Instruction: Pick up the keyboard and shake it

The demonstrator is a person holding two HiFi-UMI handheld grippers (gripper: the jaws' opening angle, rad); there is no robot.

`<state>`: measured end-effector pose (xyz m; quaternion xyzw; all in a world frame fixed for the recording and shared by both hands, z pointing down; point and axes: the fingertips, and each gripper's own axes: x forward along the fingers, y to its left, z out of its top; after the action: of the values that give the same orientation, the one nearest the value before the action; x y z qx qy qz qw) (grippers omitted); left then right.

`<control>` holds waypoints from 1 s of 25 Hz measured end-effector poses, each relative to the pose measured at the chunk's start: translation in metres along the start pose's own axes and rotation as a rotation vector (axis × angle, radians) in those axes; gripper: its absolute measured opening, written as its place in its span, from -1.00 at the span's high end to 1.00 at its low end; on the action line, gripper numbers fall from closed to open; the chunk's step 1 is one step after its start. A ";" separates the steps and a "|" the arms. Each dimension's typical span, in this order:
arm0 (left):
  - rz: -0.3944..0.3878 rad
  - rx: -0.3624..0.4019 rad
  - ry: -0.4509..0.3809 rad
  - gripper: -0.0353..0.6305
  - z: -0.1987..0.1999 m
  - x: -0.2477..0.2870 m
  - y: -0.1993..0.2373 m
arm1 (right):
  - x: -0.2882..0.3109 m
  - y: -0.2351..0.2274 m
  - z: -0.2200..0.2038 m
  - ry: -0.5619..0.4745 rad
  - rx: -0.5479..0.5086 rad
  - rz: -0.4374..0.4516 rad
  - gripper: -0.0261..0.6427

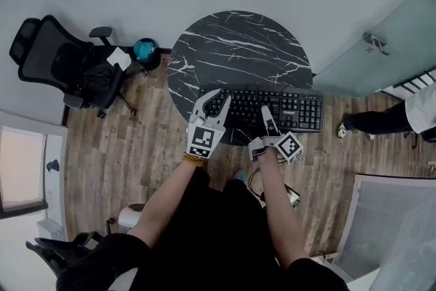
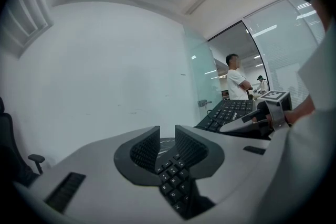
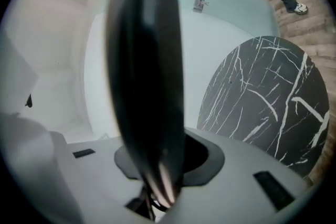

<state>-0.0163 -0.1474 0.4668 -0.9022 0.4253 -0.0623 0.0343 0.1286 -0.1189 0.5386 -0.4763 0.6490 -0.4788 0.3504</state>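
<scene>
fingers (image 2: 144, 150) of your left gripper (image 1: 219, 100) are clamped on the keyboard (image 1: 276, 109) at its left end. left gripper view shows key rows wedged between the ribbed pads, w/ a slit of daylight only out toward the tips. your right gripper (image 1: 267, 118) is closed on the near long edge, abt mid-board. right gripper view has the board edge-on, a dark slab standing up between its fingers.

the keyboard sits over the near rim of the round marble surface (image 1: 231, 44), its right end hanging past that rim above the wood floor (image 1: 136, 146). it looks lifted, not resting, so i'd say pickup is done and the shake is the step in hand. the smear on the board in right gripper view fits that.

next move calls for short, quick strokes w/ both wrists in sync, so the board doesn't twist between two grips. keep the squeeze firm; the plastic edges could slide. stay clear of the surface rim, and of the person (image 1: 381, 120) standing off to your right.

hard to read:
- right fingers' pads are behind the blurred slab, so you can't tell how deep the bite is.
- head view looks steeply down, so clearance under the board is a guess.
- no cable can be traced from the keyboard.
- that person is cut off by the frame edge.
- the clutter by your feet is too small to name.
</scene>
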 end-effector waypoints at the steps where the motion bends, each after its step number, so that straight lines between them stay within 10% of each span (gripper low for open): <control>1: 0.001 -0.001 0.006 0.61 -0.003 -0.001 0.000 | 0.000 -0.006 -0.003 -0.001 0.017 -0.012 0.62; 11: 0.034 -0.065 0.153 0.61 -0.074 -0.029 0.006 | 0.000 -0.066 -0.052 -0.020 0.215 -0.095 0.62; 25: 0.144 -1.120 -0.032 0.57 -0.176 -0.093 0.000 | -0.026 -0.086 -0.050 -0.206 0.250 0.016 0.62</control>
<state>-0.1003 -0.0773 0.6333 -0.7523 0.4534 0.1889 -0.4391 0.1146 -0.0875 0.6352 -0.4703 0.5488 -0.5016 0.4754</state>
